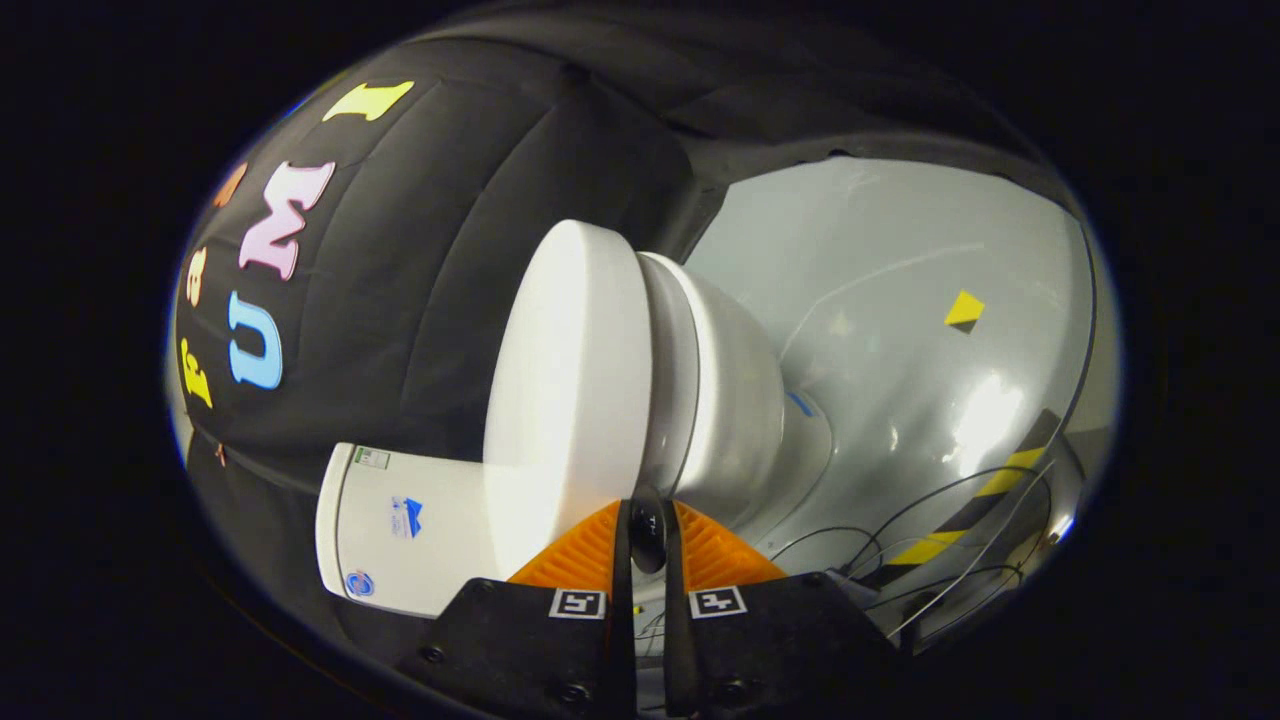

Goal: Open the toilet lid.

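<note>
I am holding the camera rolled over, so the toilet is lying sideways across my view. Going from left to right: the cistern [400,530] is sitting against the black cloth wall, a boxy white body with rounded corners and a few small stickers on its glossy face. Next to it the toilet lid [565,400] is showing as a broad, smooth, matte white oval with a thick rounded rim, closed flat on the seat [665,370], which is running as a narrow white band beside it. Beyond that the bowl [735,400] is tapering down, shiny and ceramic-looking, toward the pale grey glossy floor [900,300], where thin dark cables [900,530] and a yellow-and-black hazard strip [960,520] are lying.

My gripper [647,525] is sitting with its ribbed orange fingers [580,550] nearly pressed together, only a thin dark slot between them, pinching nothing that I can make out, and pointing just at the edge where lid meets seat.

The risk I am judging: the lid rim is smooth and curved, so the closed fingers may be skating off it, or catching the seat along with the lid and lifting both. Pushing too hard could be slamming the lid back against the cistern.
</note>
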Demonstrator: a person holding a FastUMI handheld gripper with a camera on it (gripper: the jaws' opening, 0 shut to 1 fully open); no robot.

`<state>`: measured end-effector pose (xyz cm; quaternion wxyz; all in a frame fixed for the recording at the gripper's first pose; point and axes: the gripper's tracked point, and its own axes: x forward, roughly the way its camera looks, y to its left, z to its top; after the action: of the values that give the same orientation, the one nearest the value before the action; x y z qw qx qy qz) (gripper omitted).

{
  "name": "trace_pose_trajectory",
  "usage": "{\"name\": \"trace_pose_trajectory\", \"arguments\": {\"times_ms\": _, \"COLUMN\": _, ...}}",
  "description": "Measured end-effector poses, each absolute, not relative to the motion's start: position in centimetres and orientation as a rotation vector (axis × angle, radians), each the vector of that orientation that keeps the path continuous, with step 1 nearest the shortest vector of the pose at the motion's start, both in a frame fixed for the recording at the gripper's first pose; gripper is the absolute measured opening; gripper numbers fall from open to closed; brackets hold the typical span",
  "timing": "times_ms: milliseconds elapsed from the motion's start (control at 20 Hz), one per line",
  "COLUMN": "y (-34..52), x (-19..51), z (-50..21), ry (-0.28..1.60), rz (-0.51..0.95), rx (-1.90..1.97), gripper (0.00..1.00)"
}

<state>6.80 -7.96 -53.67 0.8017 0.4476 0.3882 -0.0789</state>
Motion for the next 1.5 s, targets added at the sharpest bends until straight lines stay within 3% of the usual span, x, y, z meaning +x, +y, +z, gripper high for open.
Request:
{"name": "trace_pose_trajectory", "arguments": {"times_ms": 550, "y": -5.4, "x": 8.9, "z": -42.7, "ry": 0.701, "rz": -0.123, "rx": 0.606, "gripper": 0.12}}
{"name": "trace_pose_trajectory", "arguments": {"times_ms": 900, "y": 1.3, "x": 10.0, "z": -34.0, "ry": 0.604, "rz": -0.062, "rx": 0.451, "gripper": 0.10}}
{"name": "trace_pose_trajectory", "arguments": {"times_ms": 1300, "y": 9.8, "x": 10.2, "z": -29.0, "ry": 0.535, "rz": 0.077, "rx": 0.423, "gripper": 0.11}}
{"name": "trace_pose_trajectory", "arguments": {"times_ms": 1500, "y": 14.1, "x": 10.4, "z": -27.5, "ry": 0.505, "rz": 0.153, "rx": 0.408, "gripper": 0.16}}
